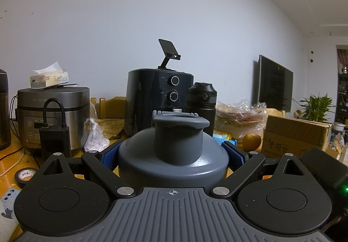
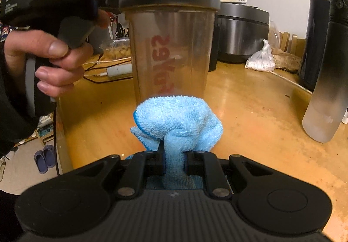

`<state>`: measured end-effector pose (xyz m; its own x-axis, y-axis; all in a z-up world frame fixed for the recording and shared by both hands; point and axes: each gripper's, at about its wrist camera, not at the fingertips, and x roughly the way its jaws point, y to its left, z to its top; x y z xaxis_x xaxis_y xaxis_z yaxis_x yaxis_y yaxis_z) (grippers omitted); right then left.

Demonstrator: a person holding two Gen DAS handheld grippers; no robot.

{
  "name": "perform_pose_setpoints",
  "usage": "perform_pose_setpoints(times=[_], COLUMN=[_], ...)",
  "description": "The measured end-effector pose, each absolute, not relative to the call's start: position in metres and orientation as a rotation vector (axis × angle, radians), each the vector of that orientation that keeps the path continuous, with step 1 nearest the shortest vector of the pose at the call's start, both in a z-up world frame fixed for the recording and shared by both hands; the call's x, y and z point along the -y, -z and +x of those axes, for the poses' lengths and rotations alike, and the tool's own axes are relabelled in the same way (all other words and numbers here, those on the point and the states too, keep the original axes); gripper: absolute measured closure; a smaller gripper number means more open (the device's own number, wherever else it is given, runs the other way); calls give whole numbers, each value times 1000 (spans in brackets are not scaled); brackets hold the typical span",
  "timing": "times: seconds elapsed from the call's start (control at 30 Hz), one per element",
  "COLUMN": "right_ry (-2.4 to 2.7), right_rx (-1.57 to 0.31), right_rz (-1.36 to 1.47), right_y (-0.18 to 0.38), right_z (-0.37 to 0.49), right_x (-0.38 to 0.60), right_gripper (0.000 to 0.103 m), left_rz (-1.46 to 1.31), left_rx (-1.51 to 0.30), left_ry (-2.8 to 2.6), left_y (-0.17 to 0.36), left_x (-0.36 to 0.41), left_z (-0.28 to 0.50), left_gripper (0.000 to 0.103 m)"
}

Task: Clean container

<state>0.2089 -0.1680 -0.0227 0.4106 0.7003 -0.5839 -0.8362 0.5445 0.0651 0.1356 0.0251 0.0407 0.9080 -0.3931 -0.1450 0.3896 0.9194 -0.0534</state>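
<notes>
Wooden table (image 2: 250,98) | left gripper (image 1: 173,152) clamps shaker (image 2: 171,50) | right gripper (image 2: 174,162) pinches cloth (image 2: 177,120)

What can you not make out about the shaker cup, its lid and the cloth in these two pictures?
- Shaker cup base: right wrist view, hidden behind blue cloth.
- Cup body: left wrist view, hidden beneath grey lid.
- Lid top: right wrist view, covered by left tool's body.
- Cloth's tail: right wrist view, hidden inside right tool.

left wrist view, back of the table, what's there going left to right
rice cooker → air fryer → black bottle → cardboard box → plant
</notes>
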Motion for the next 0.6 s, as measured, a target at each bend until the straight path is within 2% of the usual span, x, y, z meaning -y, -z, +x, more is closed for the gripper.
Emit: perform_pose_setpoints(times=[0.6], right_ry=[-989], right_rx=[-551], right_rz=[-217], right_y=[15], right_z=[200], right_x=[163], right_gripper=[95], left_rz=[-23], left_rx=[-155], left_ry=[406], left_y=[-40], left_x=[-24], left_z=[134], left_gripper=[7])
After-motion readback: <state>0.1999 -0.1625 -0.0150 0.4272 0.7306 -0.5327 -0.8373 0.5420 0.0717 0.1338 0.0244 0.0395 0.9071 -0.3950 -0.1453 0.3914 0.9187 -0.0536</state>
